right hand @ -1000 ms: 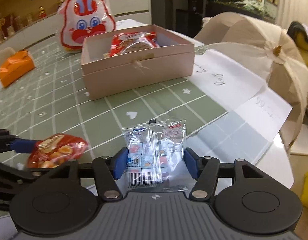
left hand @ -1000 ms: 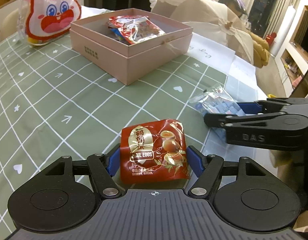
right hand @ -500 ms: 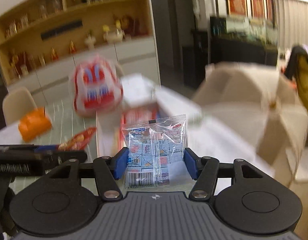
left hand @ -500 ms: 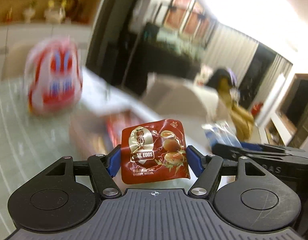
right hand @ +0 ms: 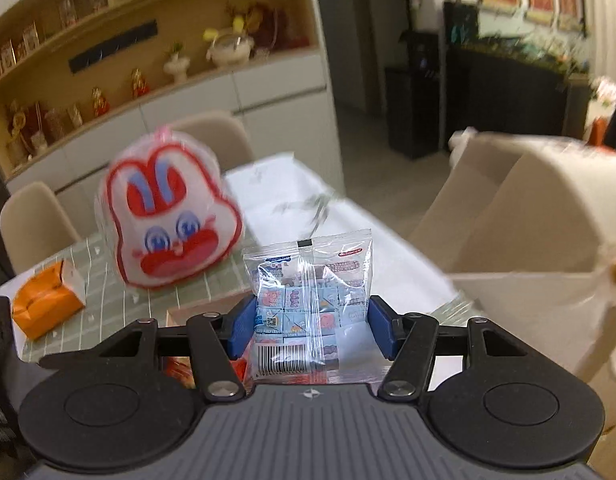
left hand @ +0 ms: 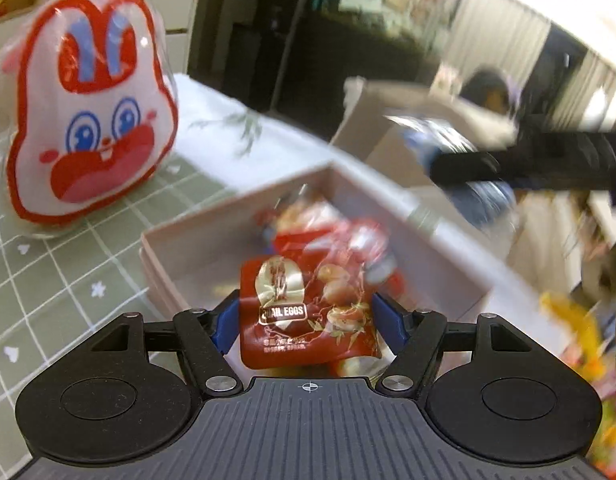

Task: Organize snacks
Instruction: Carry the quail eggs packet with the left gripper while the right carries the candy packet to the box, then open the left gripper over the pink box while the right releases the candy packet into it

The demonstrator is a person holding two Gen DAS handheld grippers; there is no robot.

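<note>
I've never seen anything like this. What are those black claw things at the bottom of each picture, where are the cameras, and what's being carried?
There is no robot here: a person holds a two-finger clamp in each hand, and each clamp has a wide-angle camera looking forward along its fingers. That is why the black mechanism fills the bottom of both pictures.

One picture is from the left hand. The left gripper is closed on a red packet of quail eggs, held above an open pink box that already has red snack packets inside. The dark blurred bar at upper right is the other clamp.

The other picture is from the right hand. The right gripper is closed on a clear bag of small blue sweets.

On the green checked tablecloth stands a rabbit-shaped bag, with an orange packet beside it.
</note>
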